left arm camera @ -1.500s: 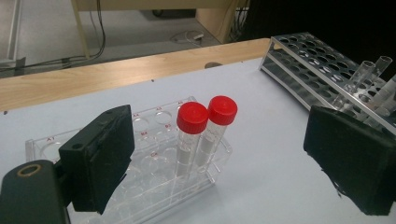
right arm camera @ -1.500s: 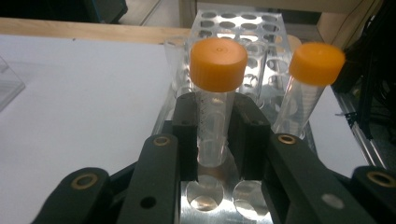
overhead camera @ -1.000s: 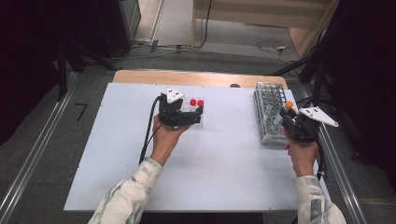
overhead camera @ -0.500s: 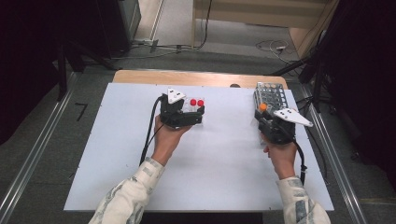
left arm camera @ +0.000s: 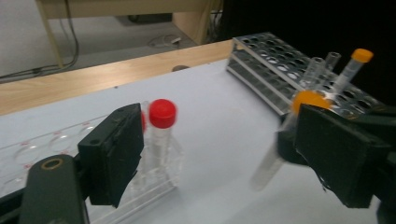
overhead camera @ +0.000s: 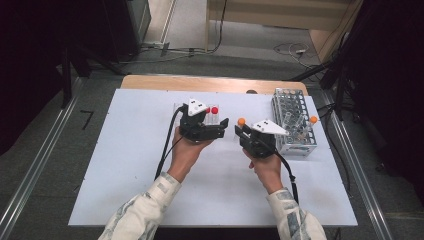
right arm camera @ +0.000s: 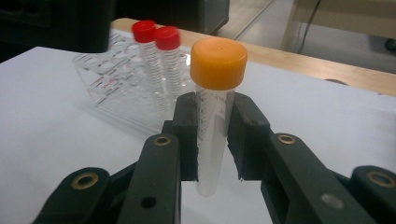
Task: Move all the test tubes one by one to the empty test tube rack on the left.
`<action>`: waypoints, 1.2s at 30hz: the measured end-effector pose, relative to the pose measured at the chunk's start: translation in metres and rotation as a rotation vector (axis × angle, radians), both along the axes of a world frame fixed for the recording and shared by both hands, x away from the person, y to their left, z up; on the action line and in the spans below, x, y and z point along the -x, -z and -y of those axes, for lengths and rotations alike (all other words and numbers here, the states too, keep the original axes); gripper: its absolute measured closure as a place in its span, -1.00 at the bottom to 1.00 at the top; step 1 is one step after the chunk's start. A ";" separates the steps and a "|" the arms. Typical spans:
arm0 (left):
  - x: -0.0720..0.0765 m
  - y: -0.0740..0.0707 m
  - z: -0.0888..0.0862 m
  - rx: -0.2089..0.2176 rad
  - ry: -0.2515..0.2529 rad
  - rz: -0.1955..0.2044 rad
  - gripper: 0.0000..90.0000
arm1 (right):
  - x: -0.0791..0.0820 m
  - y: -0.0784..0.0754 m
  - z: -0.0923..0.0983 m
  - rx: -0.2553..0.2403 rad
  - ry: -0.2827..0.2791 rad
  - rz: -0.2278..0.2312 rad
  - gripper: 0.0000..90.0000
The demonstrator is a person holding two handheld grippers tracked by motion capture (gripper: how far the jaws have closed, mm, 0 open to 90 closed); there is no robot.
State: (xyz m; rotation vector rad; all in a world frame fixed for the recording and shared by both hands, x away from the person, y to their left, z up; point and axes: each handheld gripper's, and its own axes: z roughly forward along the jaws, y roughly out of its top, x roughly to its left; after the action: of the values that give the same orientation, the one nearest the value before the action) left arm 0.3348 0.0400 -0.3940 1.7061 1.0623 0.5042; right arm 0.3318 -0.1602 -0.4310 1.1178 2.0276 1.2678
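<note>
My right gripper (overhead camera: 245, 133) is shut on a clear tube with an orange cap (overhead camera: 241, 121), held upright between the jaws (right arm camera: 212, 116). It hangs just right of a small clear rack (overhead camera: 210, 119) that holds two red-capped tubes (right arm camera: 156, 51). My left gripper (overhead camera: 214, 123) sits at that rack with its jaws wide apart; they have just been closing a little. One red-capped tube (left arm camera: 161, 135) and the rack's end stand between them, close beside the left jaw. The right jaw is far off it.
A metal wire rack (overhead camera: 292, 120) stands at the right of the white table top (overhead camera: 125, 165). It holds another orange-capped tube (overhead camera: 313, 119) and some uncapped clear tubes (left arm camera: 322, 65). A wooden edge (overhead camera: 200, 82) runs along the far side.
My right gripper has carried the orange-capped tube leftward from the metal rack to just beside the clear rack. My left hand has stayed where it was.
</note>
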 end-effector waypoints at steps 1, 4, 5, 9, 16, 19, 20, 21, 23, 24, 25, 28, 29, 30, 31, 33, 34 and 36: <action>0.001 0.000 0.003 -0.001 0.016 0.001 -0.59 | 0.000 0.001 -0.003 0.000 -0.011 -0.001 0.58; 0.004 0.003 0.013 -0.004 0.067 0.001 -0.43 | 0.003 0.003 -0.012 0.005 -0.031 -0.006 0.58; 0.005 0.003 0.015 -0.012 0.077 0.002 -0.39 | 0.005 0.004 -0.014 0.007 -0.039 -0.005 0.58; 0.006 0.006 0.021 -0.020 0.100 0.002 -0.11 | 0.009 0.003 -0.018 0.003 -0.055 -0.002 0.58; 0.006 0.009 0.025 -0.039 0.127 -0.003 0.36 | 0.010 0.002 -0.018 0.007 -0.061 0.005 0.58; 0.006 0.009 0.026 -0.039 0.133 -0.002 0.53 | 0.012 0.002 -0.018 0.011 -0.065 0.007 0.58; 0.005 0.009 0.025 -0.035 0.135 -0.006 0.54 | 0.012 0.001 -0.017 0.013 -0.064 0.006 0.57; 0.005 0.009 0.025 -0.028 0.136 -0.009 0.54 | 0.012 0.001 -0.017 0.014 -0.065 0.007 0.57; 0.004 0.009 0.024 -0.020 0.138 -0.018 0.56 | 0.012 0.001 -0.016 0.012 -0.065 0.004 0.46; 0.003 0.009 0.023 -0.019 0.139 -0.019 0.56 | 0.012 0.001 -0.016 0.010 -0.073 -0.002 0.35; 0.003 0.008 0.022 -0.017 0.134 -0.016 0.56 | 0.012 0.001 -0.015 0.008 -0.082 -0.010 0.27; 0.000 0.006 0.017 -0.017 0.118 -0.017 0.56 | 0.013 0.001 -0.014 0.018 -0.105 -0.036 -0.10; -0.001 0.004 0.015 -0.019 0.113 -0.015 0.56 | 0.013 0.002 -0.013 0.026 -0.109 -0.040 -0.14; -0.002 0.003 0.012 -0.019 0.105 -0.014 0.56 | 0.014 0.002 -0.011 0.027 -0.110 -0.044 -0.18; -0.002 0.001 0.009 -0.015 0.091 -0.012 0.56 | 0.014 0.003 -0.009 0.028 -0.108 -0.047 -0.23; -0.003 -0.003 0.002 -0.008 0.070 -0.006 0.56 | 0.014 0.004 -0.004 0.029 -0.098 -0.055 -0.27; -0.004 -0.004 -0.001 -0.010 0.062 -0.006 0.56 | 0.015 0.005 -0.001 0.031 -0.093 -0.056 -0.31; -0.005 -0.006 -0.007 -0.009 0.048 -0.003 0.56 | 0.015 0.007 0.004 0.040 -0.088 -0.059 -0.35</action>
State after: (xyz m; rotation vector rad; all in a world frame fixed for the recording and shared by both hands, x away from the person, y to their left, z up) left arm 0.3396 0.0468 -0.3880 1.7367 1.0199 0.4760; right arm 0.3164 -0.1641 -0.4383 1.0700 2.1569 1.2442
